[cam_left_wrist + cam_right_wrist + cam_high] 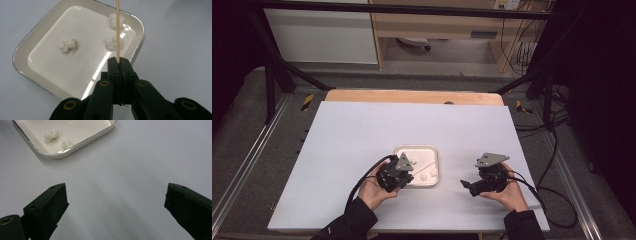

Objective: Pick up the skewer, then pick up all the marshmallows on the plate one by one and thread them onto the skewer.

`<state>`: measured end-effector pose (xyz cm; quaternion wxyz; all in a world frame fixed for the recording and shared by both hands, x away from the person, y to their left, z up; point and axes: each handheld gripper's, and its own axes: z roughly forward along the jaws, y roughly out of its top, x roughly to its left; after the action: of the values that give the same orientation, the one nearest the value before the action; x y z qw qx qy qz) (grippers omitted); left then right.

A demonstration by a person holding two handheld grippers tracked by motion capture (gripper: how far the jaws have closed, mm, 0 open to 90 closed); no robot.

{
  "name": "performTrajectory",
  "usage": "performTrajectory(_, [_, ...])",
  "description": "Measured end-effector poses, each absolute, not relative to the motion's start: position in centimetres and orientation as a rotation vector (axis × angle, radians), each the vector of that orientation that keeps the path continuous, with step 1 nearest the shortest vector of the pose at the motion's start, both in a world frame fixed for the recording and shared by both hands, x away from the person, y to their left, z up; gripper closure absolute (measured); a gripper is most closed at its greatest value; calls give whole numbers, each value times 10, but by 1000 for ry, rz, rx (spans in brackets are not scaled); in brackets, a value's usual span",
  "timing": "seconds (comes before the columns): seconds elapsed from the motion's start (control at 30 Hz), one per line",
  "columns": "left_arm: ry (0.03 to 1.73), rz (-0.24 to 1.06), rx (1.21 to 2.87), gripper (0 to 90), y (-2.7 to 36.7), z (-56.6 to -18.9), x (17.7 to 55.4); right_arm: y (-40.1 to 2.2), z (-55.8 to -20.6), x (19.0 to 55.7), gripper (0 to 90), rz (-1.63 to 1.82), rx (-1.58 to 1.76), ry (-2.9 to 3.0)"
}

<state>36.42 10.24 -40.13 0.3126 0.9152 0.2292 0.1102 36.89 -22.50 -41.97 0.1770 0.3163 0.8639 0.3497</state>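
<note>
While no writing can be read, a thin wooden stick [117,30] is clamped by the left gripper [119,62] over the tray [22,62]; right gripper [116,202] fingers are spread, empty, above the worktop [140,157].

Pale tan skewer [117,30] over a glossy cream-white tray [37,42] with a silvery rim; at its 12 and 3 o'clock, white fluffy lumps [67,45]; black claws, left claw [119,65], right claw [116,202]; light grey-white table [362,130]
</note>
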Motion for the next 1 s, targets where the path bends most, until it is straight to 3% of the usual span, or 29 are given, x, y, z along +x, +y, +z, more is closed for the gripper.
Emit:
performTrajectory(0.53, [760,314,2244,887,170,-409,350,-210,-416,370,7,1112,1036,2423])
performTrajectory(1.0, [803,339,2163,887,195,-412,343,-173,-408,385,7,1155,1030,2418])
